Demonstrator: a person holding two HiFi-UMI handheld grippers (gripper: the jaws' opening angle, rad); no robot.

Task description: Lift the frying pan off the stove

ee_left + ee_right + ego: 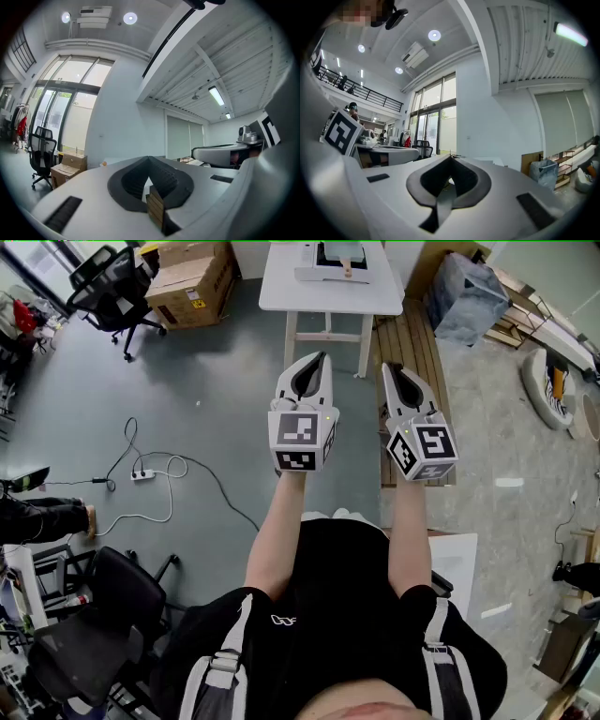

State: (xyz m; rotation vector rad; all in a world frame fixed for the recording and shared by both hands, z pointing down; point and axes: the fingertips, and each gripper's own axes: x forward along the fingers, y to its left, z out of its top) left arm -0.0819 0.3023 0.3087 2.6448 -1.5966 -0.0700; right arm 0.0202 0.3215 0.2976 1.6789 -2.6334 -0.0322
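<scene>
No frying pan or stove can be made out for certain in any view. A white table (pixel 281 292) stands ahead at the top of the head view, with a flat white appliance with a dark top (pixel 333 261) on it. The person holds both grippers out level, side by side above the grey floor and well short of that table. My left gripper (pixel 319 358) is shut and holds nothing. My right gripper (pixel 388 369) is shut and empty too. In the left gripper view the jaws (pixel 149 160) meet, as do those in the right gripper view (pixel 451 160); both views look up at walls and ceiling.
A black office chair (pixel 112 287) and cardboard boxes (pixel 192 282) stand at the far left. A power strip with cables (pixel 142 474) lies on the floor to the left. Wooden slats (pixel 412 343) and a grey bag (pixel 466 296) are to the right. Another black chair (pixel 94 634) is near left.
</scene>
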